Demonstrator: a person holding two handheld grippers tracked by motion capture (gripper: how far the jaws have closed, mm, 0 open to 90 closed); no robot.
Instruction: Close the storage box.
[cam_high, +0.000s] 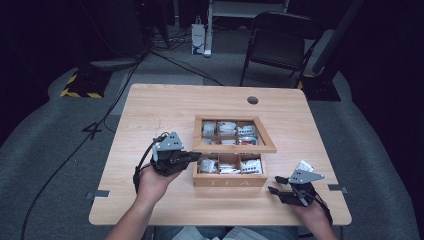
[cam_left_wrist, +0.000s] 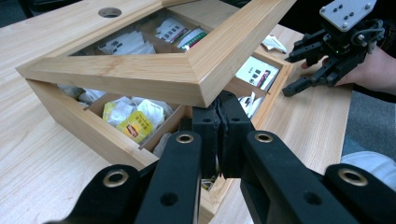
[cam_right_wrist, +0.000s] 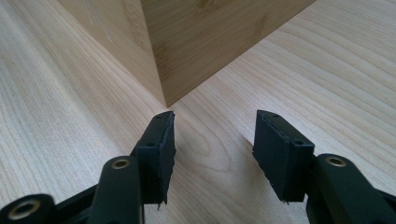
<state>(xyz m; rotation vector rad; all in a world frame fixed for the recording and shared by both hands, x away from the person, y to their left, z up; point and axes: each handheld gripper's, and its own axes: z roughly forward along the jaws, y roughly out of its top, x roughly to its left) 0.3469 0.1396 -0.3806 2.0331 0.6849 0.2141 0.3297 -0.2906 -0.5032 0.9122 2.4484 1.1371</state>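
Note:
A wooden tea box (cam_high: 230, 180) marked TEA stands in the middle of the table, its compartments holding several tea bags (cam_left_wrist: 133, 123). Its glass-windowed lid (cam_high: 234, 134) is raised and tilted back. My left gripper (cam_high: 195, 157) reaches in from the box's left side. Its jaws are pressed together, with their tips (cam_left_wrist: 219, 105) right under the lid's (cam_left_wrist: 140, 74) front corner, and nothing shows between them. My right gripper (cam_high: 277, 186) rests low by the box's right front corner, open and apart from the wood. Its open jaws (cam_right_wrist: 212, 140) face that box corner (cam_right_wrist: 187, 46).
The table has a round cable hole (cam_high: 252, 100) near its far edge. Beyond the table stand a black folding chair (cam_high: 280, 40) and a white bag (cam_high: 198, 37), and cables run across the floor. Bare tabletop (cam_high: 145, 115) lies left of the box.

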